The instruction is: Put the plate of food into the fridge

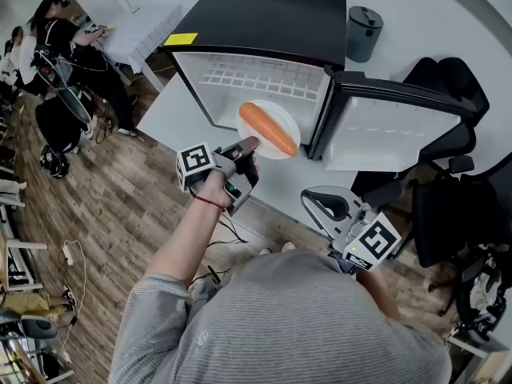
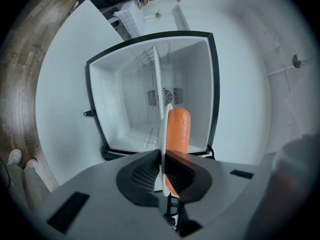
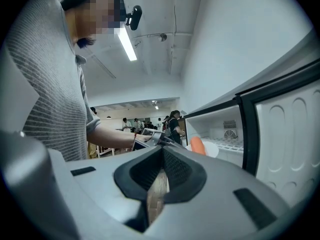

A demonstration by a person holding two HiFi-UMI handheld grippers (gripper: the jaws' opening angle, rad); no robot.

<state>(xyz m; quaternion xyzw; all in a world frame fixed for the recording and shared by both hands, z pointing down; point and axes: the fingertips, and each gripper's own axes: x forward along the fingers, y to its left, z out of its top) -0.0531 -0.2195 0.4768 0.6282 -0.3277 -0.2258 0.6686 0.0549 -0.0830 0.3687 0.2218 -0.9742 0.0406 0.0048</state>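
A white plate [image 1: 282,117] carries a long orange piece of food [image 1: 268,129]. My left gripper [image 1: 250,143] is shut on the plate's near rim and holds it level just in front of the open mini fridge [image 1: 264,74]. In the left gripper view the plate [image 2: 160,129] shows edge-on between the jaws, with the food [image 2: 178,129] beside it and the white fridge interior [image 2: 125,109] straight ahead. The fridge door [image 1: 392,130] stands open to the right. My right gripper [image 1: 318,201] hangs low at the right, shut and holding nothing. Its view shows the plate [image 3: 212,148] and the food [image 3: 197,145] from the side.
The fridge stands on a white table [image 1: 180,114]. A grey bin [image 1: 364,29] stands behind the fridge. Black chairs [image 1: 452,206] crowd the right side. People sit at another table [image 1: 136,30] at the far left, and cables lie on the wooden floor [image 1: 88,238].
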